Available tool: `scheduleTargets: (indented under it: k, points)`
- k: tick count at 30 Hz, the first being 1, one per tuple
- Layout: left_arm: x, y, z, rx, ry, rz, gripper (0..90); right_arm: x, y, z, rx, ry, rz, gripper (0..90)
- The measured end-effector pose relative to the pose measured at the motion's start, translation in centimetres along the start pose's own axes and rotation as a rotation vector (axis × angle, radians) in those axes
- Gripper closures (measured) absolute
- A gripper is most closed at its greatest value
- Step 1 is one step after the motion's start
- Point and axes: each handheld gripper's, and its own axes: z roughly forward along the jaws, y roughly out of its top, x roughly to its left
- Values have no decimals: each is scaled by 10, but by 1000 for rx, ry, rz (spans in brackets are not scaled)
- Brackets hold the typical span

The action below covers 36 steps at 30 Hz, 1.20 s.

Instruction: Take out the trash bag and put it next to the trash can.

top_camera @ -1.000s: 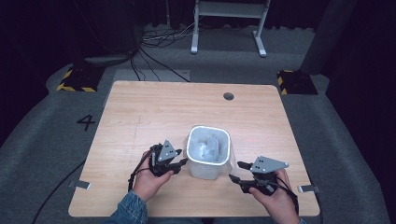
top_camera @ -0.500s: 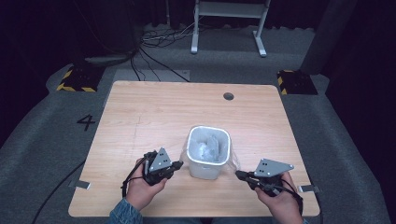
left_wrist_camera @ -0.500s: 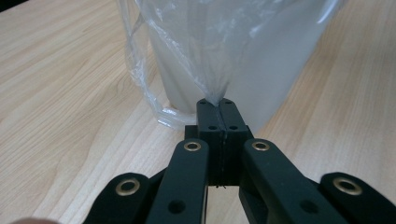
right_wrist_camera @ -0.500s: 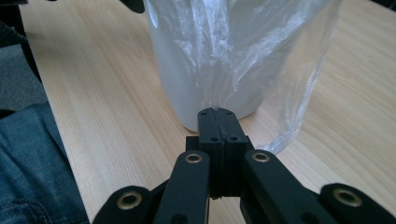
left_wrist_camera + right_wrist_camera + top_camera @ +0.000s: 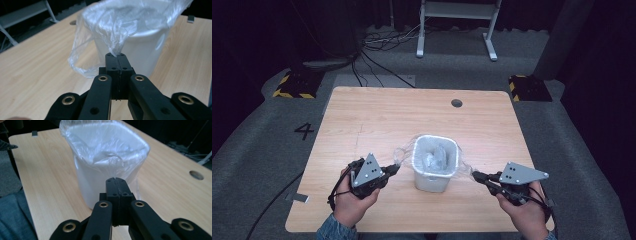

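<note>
Wooden table [image 5: 362, 120], dark room; liner bag [image 5: 120, 27] already seated in white bin [image 5: 432, 177], rim partly draped; left gripper [image 5: 115, 55] clamped on bag edge; right gripper [image 5: 117, 180] closed beside bin, grip on plastic unclear; left: pull edges down over rim

Worktop [image 5: 377, 120]: pale wood-grain laminate, smooth, matt. Bin [image 5: 432, 181]: white plastic, smooth, slight sheen. Liner bag [image 5: 120, 27] over the bin's rim: thin clear plastic film, crinkled, glossy. Both grippers' jaws: black matt plastic with brass-coloured metal rivets. Floor around the worktop: grey carpet, rough.
</note>
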Motion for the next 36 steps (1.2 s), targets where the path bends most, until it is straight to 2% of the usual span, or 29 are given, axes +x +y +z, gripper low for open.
scheduleTargets:
  k: [3,6,11,17,24,28,32,36]
  points:
    - [7,6,2,-1,30,-3,896,-4,6,-2,-25,-22,-2,900]
    - [14,7,10,13,61,-11,896,-11,8,1,-22,-53,0,900]
    - [28,0,30,60,83,-63,895,-27,5,12,7,-85,25,900]
    - [33,-6,51,111,71,-85,896,-40,-3,28,51,-108,53,900]
    - [29,-8,66,157,39,-74,896,-48,-18,47,103,-107,94,900]
    - [24,-8,70,170,24,-63,895,-46,-21,43,102,-113,87,900]
    - [21,-7,70,160,12,-67,893,-44,-24,32,97,-134,92,890]
    - [19,-7,68,161,6,-66,890,-46,-34,22,110,-191,130,780]
